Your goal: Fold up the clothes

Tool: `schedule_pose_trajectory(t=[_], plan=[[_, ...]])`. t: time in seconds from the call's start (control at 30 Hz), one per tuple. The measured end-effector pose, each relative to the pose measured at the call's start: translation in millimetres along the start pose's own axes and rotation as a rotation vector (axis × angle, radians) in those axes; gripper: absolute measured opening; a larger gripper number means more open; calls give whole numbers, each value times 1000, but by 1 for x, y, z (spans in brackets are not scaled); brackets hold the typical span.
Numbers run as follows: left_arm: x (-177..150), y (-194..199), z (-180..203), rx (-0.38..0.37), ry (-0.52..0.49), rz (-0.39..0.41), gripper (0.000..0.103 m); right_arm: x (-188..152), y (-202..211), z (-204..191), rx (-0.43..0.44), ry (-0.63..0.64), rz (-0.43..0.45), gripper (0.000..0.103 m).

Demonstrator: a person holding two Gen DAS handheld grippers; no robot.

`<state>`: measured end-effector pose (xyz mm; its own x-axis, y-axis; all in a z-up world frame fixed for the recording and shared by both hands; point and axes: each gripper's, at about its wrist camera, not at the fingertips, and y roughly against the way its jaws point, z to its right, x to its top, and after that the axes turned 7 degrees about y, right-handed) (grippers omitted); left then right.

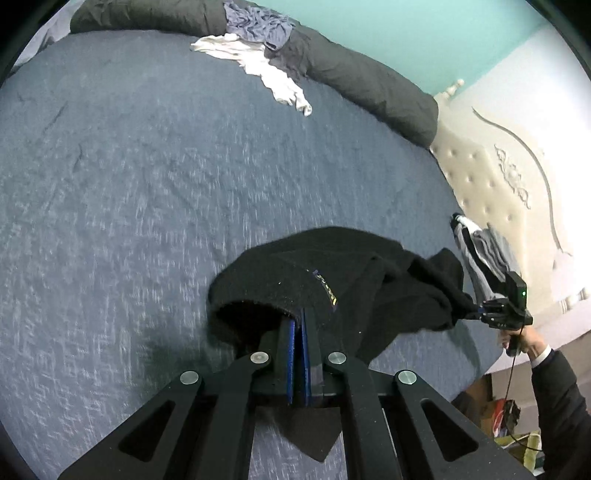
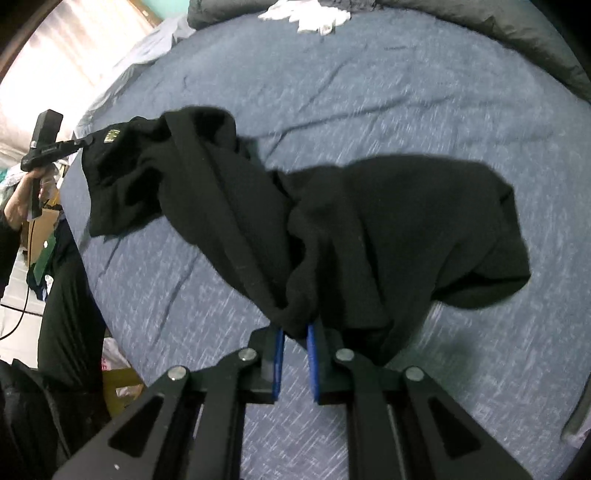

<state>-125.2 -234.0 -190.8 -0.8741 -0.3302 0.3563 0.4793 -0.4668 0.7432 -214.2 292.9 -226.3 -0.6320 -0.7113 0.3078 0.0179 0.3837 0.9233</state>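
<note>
A black garment (image 1: 332,288) with a small yellow label hangs between both grippers above the blue-grey bed (image 1: 147,184). My left gripper (image 1: 300,321) is shut on one edge of it; the blue pads (image 1: 291,354) pinch the cloth. My right gripper (image 2: 295,332) is shut on another bunched edge of the same garment (image 2: 369,229). The right gripper also shows in the left wrist view (image 1: 480,312), and the left gripper shows at the left of the right wrist view (image 2: 86,140). Part of the cloth drapes onto the bed.
A white garment (image 1: 266,70) and a blue-grey garment (image 1: 258,26) lie at the far side, by a rolled dark duvet (image 1: 369,85). A cream tufted headboard (image 1: 498,192) stands right, with striped clothes (image 1: 476,251) near it. Boxes and clutter sit beyond the bed edge (image 2: 40,236).
</note>
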Motion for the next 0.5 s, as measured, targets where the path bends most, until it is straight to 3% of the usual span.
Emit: schedule_pose_trajectory(t=[0.17, 0.3, 0.43, 0.5], plan=[[-10, 0, 4, 0, -11, -10, 3, 8, 38, 9, 16, -56, 122, 15], [-7, 0, 4, -3, -14, -5, 3, 33, 68, 22, -6, -96, 245, 38], [-5, -1, 3, -5, -17, -6, 3, 68, 68, 41, -43, -146, 304, 45], [-4, -1, 3, -7, -18, -6, 3, 91, 56, 49, -80, -167, 290, 46]])
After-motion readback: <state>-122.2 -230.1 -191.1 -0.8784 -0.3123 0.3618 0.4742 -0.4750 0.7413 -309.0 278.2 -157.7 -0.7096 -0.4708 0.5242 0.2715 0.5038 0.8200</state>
